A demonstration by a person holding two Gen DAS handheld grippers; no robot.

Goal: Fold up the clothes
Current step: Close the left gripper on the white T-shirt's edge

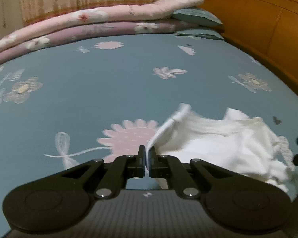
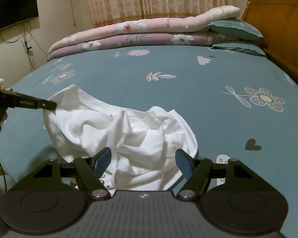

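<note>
A crumpled white garment (image 2: 129, 134) lies on the blue flowered bedsheet (image 2: 168, 91). My left gripper (image 1: 147, 158) is shut on a thin edge of the white garment (image 1: 218, 144), which trails off to its right and is lifted and blurred. In the right wrist view that left gripper (image 2: 49, 105) pinches the cloth's far left corner, held by a hand at the frame's left edge. My right gripper (image 2: 143, 162) stands open over the near part of the heap, with cloth bunched between its blue pads (image 2: 183, 163) and none of it pressed.
Folded pink and mauve quilts (image 2: 141, 33) and teal pillows (image 2: 236, 31) lie along the far side of the bed. A wooden headboard (image 2: 278, 25) rises at the right. A dark screen (image 2: 14, 10) hangs on the wall at left, with cables below.
</note>
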